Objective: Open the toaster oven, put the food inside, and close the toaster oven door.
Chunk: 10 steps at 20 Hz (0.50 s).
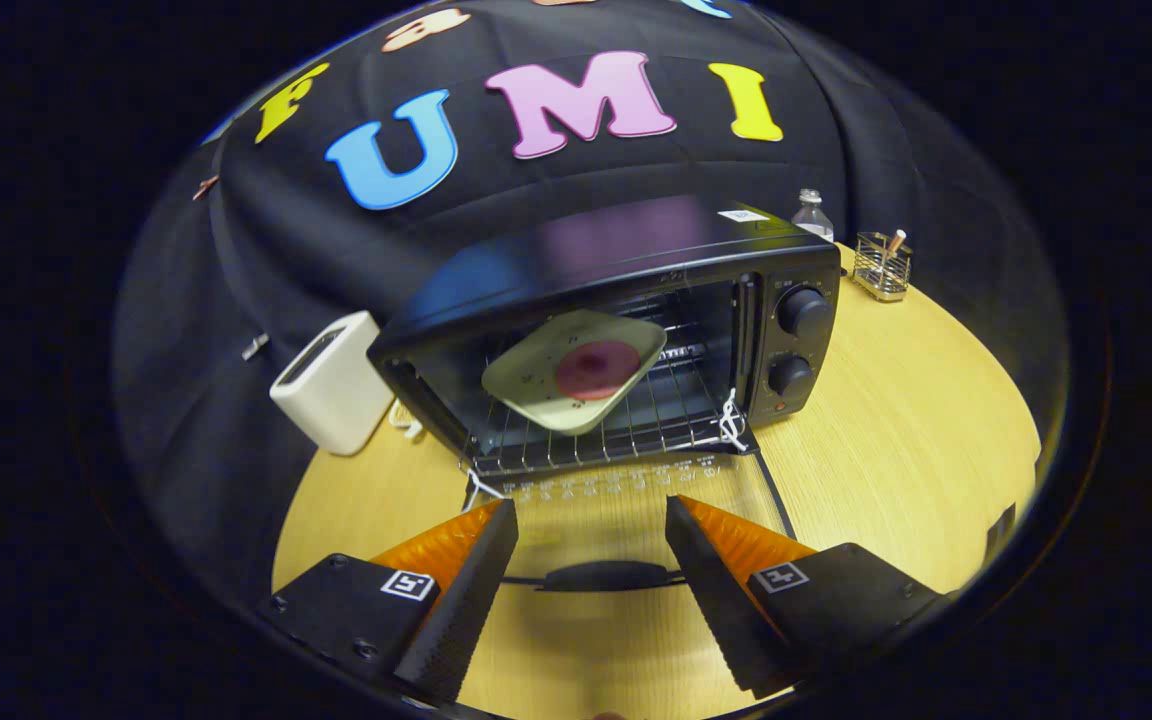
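A black toaster oven (pixel 636 270) stands on the round wooden table (pixel 916 440) with its glass door (pixel 626 520) folded down flat toward me. On the wire rack (pixel 636 425) inside lies a pale square plate (pixel 546 385) carrying a dark red round piece of food (pixel 596 368). The door's black handle (pixel 596 576) lies between my fingers, a little below the tips. My gripper (pixel 591 520) is open, its fingers apart on either side of the handle and not touching it.
A white two-slot toaster (pixel 331 385) stands left of the oven. Behind the oven on the right are a clear bottle (pixel 812 215) and a wire holder (pixel 882 265). Two knobs (pixel 801 312) sit on the oven's right panel. Bare table lies to the right.
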Each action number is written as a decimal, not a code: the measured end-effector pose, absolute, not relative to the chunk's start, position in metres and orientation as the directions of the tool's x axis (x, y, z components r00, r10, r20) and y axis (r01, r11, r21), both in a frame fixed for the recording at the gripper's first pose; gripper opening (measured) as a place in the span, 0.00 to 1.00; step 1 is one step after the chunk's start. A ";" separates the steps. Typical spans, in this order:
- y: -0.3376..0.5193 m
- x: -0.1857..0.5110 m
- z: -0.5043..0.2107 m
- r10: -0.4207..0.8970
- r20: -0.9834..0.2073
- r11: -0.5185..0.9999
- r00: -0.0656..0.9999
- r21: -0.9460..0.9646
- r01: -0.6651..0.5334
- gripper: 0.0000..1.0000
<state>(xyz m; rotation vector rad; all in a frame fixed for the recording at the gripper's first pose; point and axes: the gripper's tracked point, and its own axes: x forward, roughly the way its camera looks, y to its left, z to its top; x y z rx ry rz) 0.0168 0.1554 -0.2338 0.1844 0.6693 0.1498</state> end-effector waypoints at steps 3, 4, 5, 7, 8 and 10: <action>0.154 -0.009 -0.261 0.181 -0.658 0.983 0.731 0.136 -0.121 0.99; 0.153 -0.018 -0.271 0.165 -0.678 0.986 0.716 0.110 -0.124 0.99; 0.151 -0.027 -0.280 0.150 -0.696 0.988 0.702 0.086 -0.126 0.99; 0.144 -0.042 -0.299 0.108 -0.736 0.992 0.669 0.037 -0.120 0.99; 0.142 -0.046 -0.306 0.099 -0.753 0.993 0.651 0.028 -0.119 0.99; 0.141 -0.053 -0.320 0.086 -0.778 0.993 0.622 0.019 -0.113 0.99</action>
